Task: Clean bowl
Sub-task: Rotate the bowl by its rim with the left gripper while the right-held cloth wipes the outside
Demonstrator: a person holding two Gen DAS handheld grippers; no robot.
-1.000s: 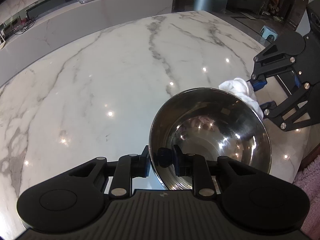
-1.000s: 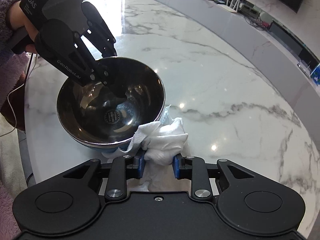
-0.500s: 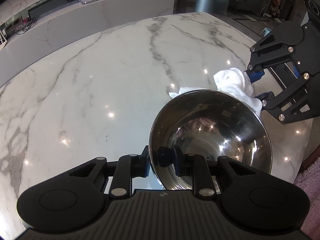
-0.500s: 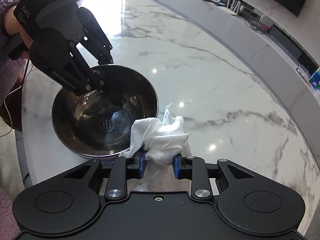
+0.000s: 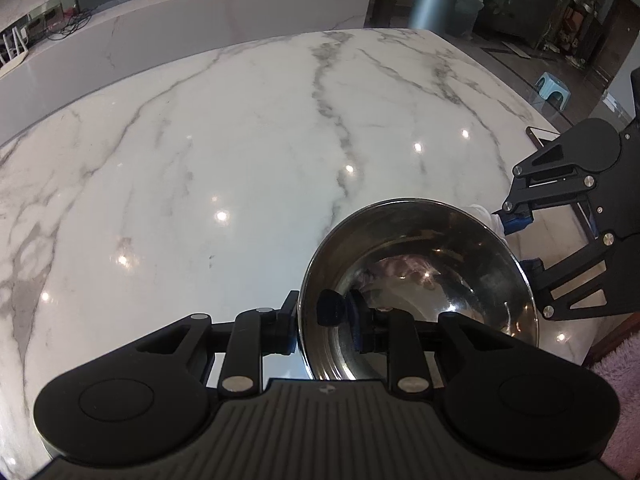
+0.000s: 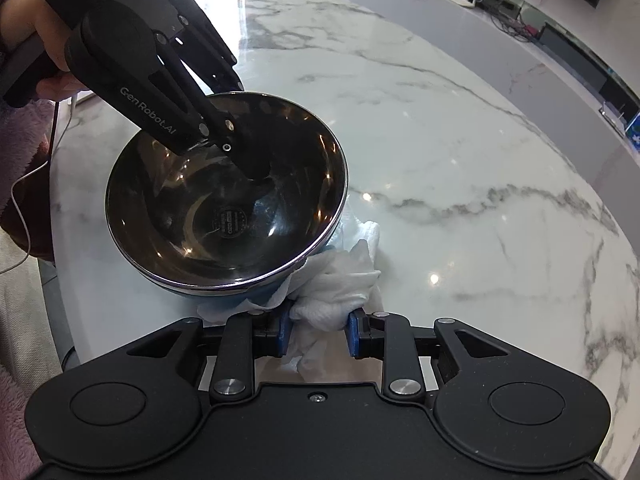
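Bowl (image 6: 224, 208) rim sits between left claw (image 5: 324, 320) jaws, just opening.

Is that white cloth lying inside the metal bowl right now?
No: the white cloth is bunched outside the bowl, under its rim, pinched in the right gripper.

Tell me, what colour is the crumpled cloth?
White. The cloth shows best in the right wrist view, beside the bowl.
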